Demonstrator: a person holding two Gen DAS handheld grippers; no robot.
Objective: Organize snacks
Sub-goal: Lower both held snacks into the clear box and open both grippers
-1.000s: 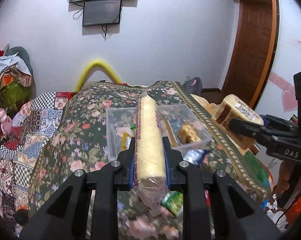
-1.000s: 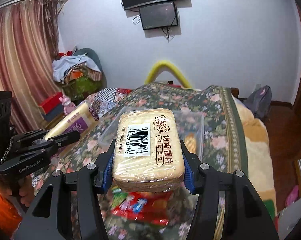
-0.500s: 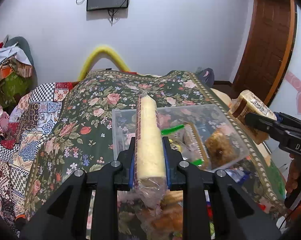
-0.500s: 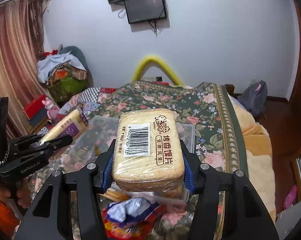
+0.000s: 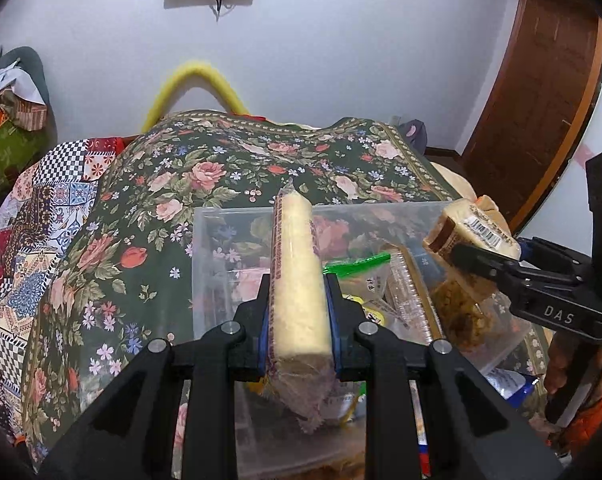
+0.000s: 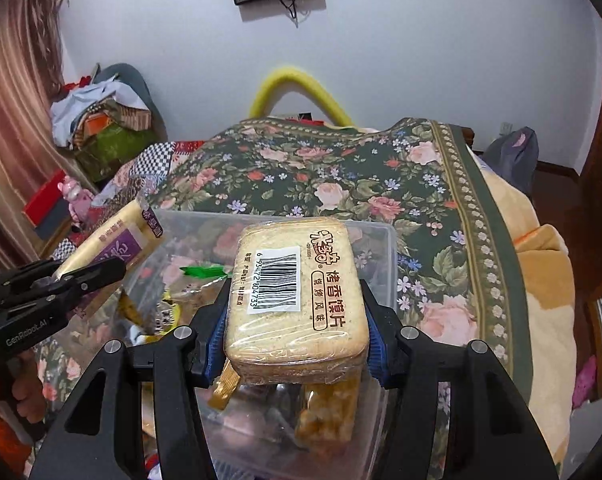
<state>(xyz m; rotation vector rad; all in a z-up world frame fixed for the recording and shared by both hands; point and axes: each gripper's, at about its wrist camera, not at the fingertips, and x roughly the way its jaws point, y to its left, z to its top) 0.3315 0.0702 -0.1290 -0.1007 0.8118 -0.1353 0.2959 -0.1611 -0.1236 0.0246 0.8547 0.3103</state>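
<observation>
1. Floral bedspread (image 5: pixel 149 200): it covered the bed and carried the clear plastic bin (image 5: pixel 205 240), which lay near the bed's close edge.
2. Left hand-held gripper (image 5: pixel 297 320): its jaws were closed tight on the long biscuit sleeve (image 5: pixel 297 272), gripped low on the pack, with the crimped film tail hanging free below the pads. The sleeve stood over the bin's left half, pointing away from the camera.
3. Handling of the sleeve: judged light and stiff along its length, yet brittle inside; slick film suggests a firm mid-body hold rather than one on the crimped end.
4. Bin contents: a green-topped bag (image 5: pixel 361 268) and several other wrapped snacks lay inside; their exact number could not be told through the cloudy wall.
5. Right hand-held gripper (image 6: pixel 297 320): its jaws stood partly apart, clamped across the short sides of the toasted bun-slice pack (image 6: pixel 297 292), barcode upward, held above the bin's right half.
6. Handling of the bun-slice pack: probably light, rigid and crumbly under glossy wrap; the broad flat sides offer the surest purchase, and a gentle release low in the bin should spare the slices.
</observation>
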